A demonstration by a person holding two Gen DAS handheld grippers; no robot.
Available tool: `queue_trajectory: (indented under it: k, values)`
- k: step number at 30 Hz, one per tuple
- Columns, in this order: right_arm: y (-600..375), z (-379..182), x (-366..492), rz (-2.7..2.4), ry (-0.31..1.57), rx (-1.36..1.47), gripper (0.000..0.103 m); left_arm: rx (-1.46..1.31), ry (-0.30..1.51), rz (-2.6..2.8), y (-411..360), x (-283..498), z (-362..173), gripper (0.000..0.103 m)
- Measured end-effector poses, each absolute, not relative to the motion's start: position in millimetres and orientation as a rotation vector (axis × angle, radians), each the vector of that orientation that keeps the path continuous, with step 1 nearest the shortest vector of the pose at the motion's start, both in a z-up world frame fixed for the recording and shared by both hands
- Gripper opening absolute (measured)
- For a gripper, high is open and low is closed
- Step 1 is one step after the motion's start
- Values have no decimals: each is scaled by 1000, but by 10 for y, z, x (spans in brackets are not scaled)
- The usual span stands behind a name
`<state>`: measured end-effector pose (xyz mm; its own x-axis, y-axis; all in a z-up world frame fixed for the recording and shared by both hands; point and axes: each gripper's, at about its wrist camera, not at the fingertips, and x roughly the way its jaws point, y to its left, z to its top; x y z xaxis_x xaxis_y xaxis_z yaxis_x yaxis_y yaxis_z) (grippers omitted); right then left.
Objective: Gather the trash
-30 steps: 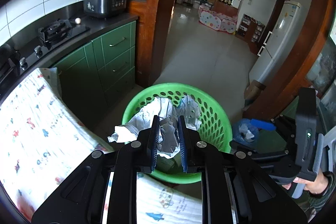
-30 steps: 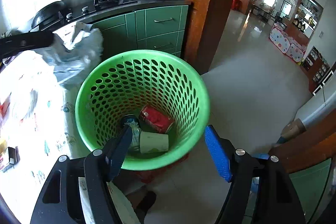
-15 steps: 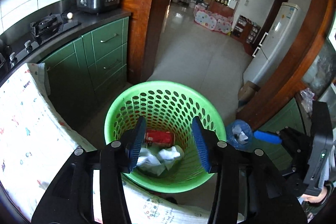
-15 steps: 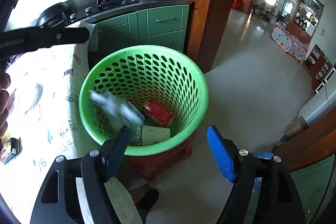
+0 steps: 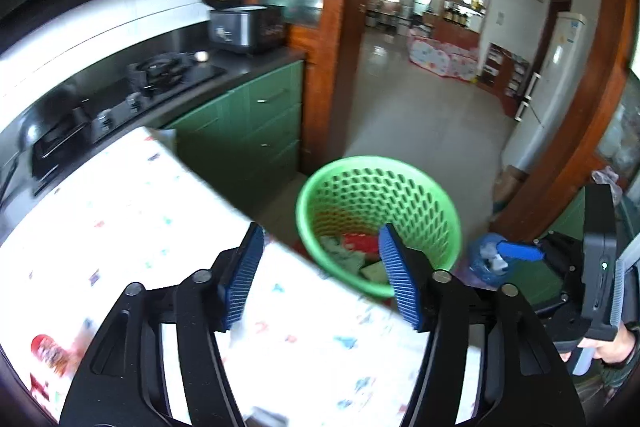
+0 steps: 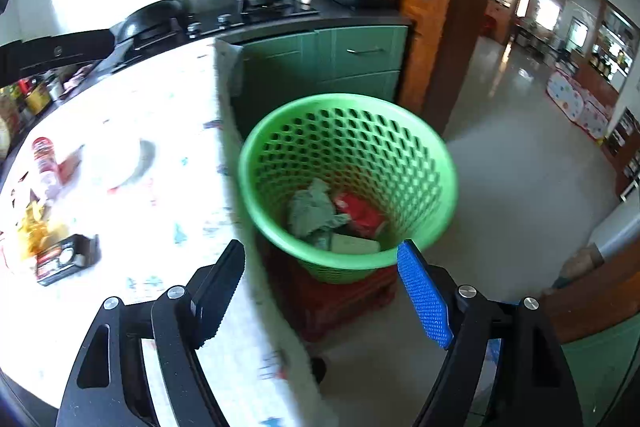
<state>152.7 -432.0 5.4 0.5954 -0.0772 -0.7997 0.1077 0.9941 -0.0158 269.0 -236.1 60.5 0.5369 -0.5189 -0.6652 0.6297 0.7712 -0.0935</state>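
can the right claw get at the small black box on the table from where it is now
Probably yes. The right claw is empty, its jaws opening, and the black box lies in the open on the patterned tablecloth off to its left, with nothing between them.

A green perforated basket [image 6: 348, 179] stands upright on the floor beside the table, holding crumpled paper [image 6: 312, 211], a red can [image 6: 360, 213] (lying down) and 1 pale cup [image 6: 354, 245].

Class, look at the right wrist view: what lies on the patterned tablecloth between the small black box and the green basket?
Nothing: in the right wrist view, the tablecloth is bare from the black box to its edge beside the green basket.
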Motion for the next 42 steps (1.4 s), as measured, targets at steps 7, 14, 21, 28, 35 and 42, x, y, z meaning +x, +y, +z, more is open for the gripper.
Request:
queue_trajectory:
  k: [7,14,21,28,35,42]
  values:
    - [-3733,79,1601,2,928,22,83,119,738,-580,-1558,2572,656,65]
    - [-3091,51,1833,126,934,-41,89,68,747,-495,-820,2474,558,66]
    - [-2586,-47,2142,226,938,-89,90,43,753,-424,-218,2322,443,69]
    - [-2329,-135,2324,280,956,-103,90,22,784,-312,376,2068,305,76]
    - [-1815,39,2096,437,938,-243,90,-7,792,-187,919,1776,252,77]
    - [-1085,219,1805,638,909,-433,90,-27,780,-83,1454,1479,295,78]
